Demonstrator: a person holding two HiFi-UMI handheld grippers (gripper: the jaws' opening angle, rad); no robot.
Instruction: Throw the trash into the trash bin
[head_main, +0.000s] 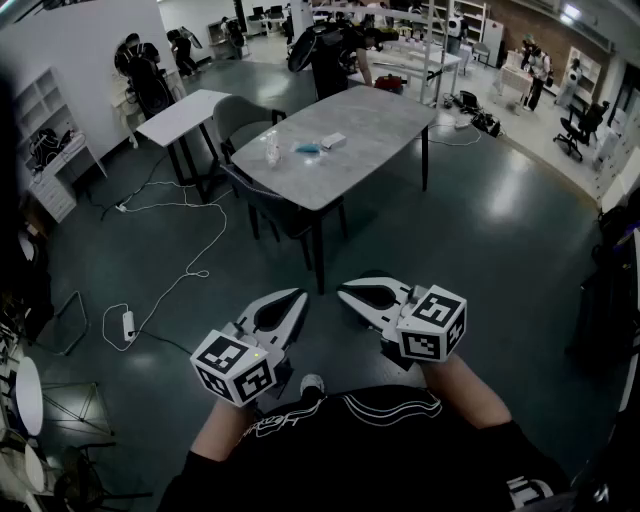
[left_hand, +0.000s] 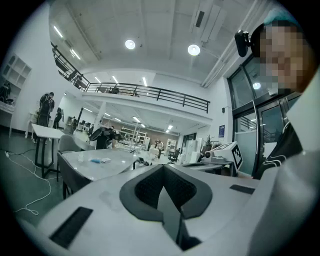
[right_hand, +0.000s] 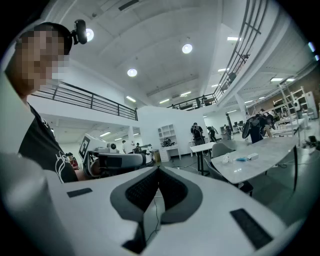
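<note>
Head view looks steeply down at the person's two forearms, held out side by side over a dark, glossy floor (head_main: 480, 240). The left gripper (head_main: 296, 300) and the right gripper (head_main: 348, 291) are just beside each other, their tips angled slightly toward one another. Each gripper's own view shows its jaws pressed together with nothing between them: the left gripper (left_hand: 164, 175) closes on an empty seam, and so does the right gripper (right_hand: 157, 172). The trash lies well apart from both, across the floor on a grey stone-look worktop (head_main: 370, 120). It is a crumpled clear piece (head_main: 272, 153), a blue piece (head_main: 308, 148) and a small white box (head_main: 334, 141), set close together near the worktop's left edge. The right gripper view shows the same three in a row, the blue piece (right_hand: 241, 159) between the other two. Dark chairs (head_main: 262, 200) stand tucked along the worktop's near side, and a smaller white table (head_main: 185, 115) stands to its left. A white cable (head_main: 205, 235) snakes over the floor to a power strip (head_main: 128, 323). Other people stand far back in the room.
</note>
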